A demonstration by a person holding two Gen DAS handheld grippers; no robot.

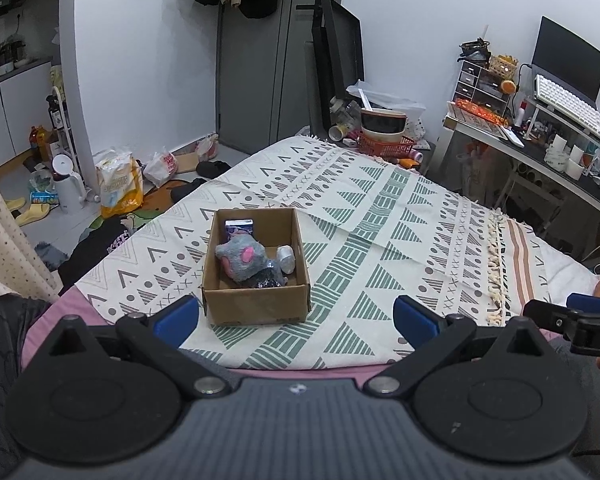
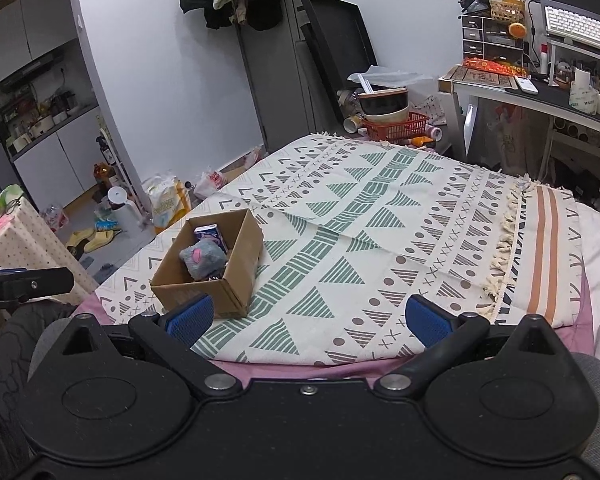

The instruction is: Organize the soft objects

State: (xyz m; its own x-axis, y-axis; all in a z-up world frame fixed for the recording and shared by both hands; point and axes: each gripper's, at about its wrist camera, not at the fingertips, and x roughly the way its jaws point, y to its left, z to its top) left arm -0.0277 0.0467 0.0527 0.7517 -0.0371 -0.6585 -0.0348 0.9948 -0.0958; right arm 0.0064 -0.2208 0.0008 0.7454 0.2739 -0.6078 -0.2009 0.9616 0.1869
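Note:
A brown cardboard box (image 1: 256,304) sits on a patterned cloth (image 1: 360,216) spread over a bed. In it lie a grey plush toy with pink patches (image 1: 242,258), a small purple carton (image 1: 239,227), a white rounded object (image 1: 287,259) and something dark and shiny (image 1: 269,280). My left gripper (image 1: 296,318) is open and empty, just in front of the box. My right gripper (image 2: 308,314) is open and empty, to the right of the box (image 2: 204,292), above the cloth's near edge. The plush (image 2: 203,258) shows there too.
A red basket with stacked bowls (image 1: 384,134) stands past the bed's far end. A desk with keyboard and monitor (image 1: 568,108) is at the right. Bags, slippers and a white kettle (image 1: 66,184) clutter the floor at left. A dotted cloth (image 1: 4,248) hangs at left.

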